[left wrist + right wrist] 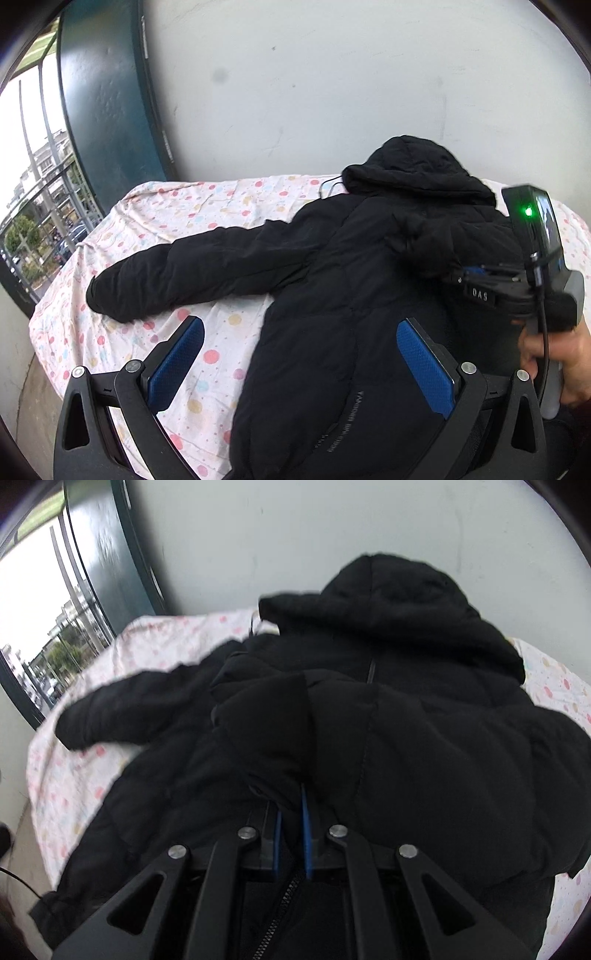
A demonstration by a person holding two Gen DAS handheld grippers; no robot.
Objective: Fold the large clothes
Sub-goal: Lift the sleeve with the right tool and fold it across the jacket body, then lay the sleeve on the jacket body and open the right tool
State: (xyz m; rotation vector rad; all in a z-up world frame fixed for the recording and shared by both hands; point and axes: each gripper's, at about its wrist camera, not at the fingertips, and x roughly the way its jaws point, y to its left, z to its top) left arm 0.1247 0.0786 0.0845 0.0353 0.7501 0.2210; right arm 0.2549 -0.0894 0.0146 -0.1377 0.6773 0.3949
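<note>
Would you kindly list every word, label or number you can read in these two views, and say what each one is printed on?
"DAS": white letters, seen upside down, on a small tag on the right hand-held gripper, in the left wrist view.
"TANBOER": the start of a grey line of print along a seam of the black jacket; the rest of that line is too small to read.
Right wrist view: no legible text; the picture is blurred.

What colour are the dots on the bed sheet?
The bed sheet is white with pink, yellow and pale blue dots, clearest in the left wrist view.
</note>
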